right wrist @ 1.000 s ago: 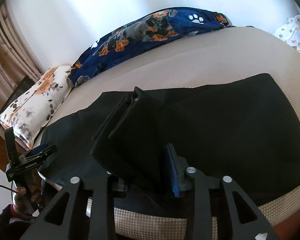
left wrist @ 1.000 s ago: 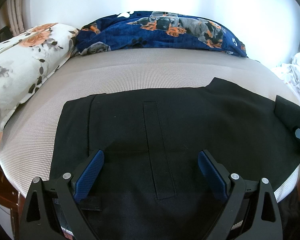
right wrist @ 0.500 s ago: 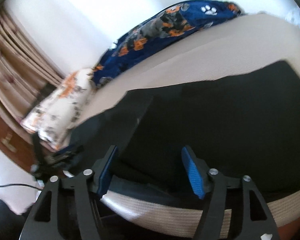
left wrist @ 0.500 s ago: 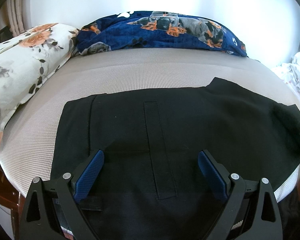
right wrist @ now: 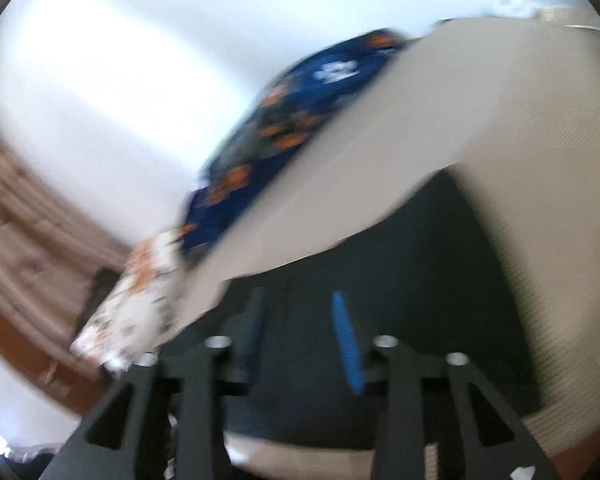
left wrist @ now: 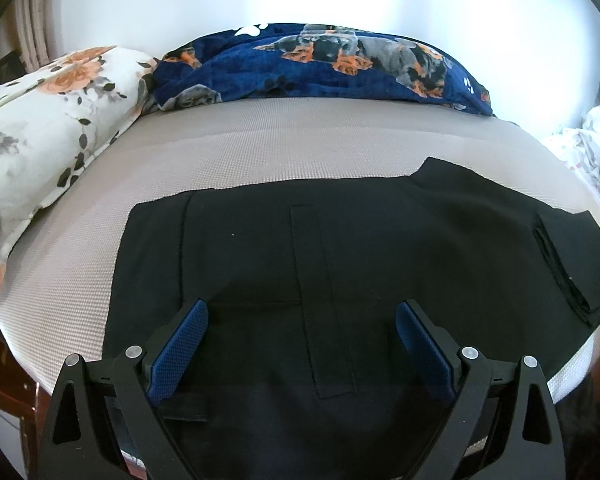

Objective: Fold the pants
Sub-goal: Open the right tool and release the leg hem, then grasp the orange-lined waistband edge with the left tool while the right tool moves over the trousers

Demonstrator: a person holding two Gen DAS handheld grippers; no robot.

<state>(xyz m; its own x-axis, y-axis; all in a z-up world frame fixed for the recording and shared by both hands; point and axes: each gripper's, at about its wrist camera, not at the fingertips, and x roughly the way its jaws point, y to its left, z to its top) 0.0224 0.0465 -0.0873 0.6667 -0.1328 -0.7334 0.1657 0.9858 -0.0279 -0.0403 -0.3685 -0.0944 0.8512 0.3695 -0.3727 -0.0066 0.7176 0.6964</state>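
The black pants (left wrist: 340, 248) lie flat across the near part of the bed, with the leg end folded over into a small flap (left wrist: 572, 256) at the right. My left gripper (left wrist: 302, 344) is open and empty, just above the cloth near the front edge. In the blurred right wrist view my right gripper (right wrist: 300, 336) is open with nothing between its blue pads, over the black pants (right wrist: 420, 280).
The bed has a beige mattress cover (left wrist: 284, 140). A floral pillow (left wrist: 48, 120) lies at the left, a navy dog-print blanket (left wrist: 320, 64) along the back, and white patterned bedding (left wrist: 596, 148) at the right. A white wall stands behind.
My right gripper opened and let go of the folded pant leg, which now lies as a flap at the right. The right gripper then swung away fast. The left gripper stayed still.
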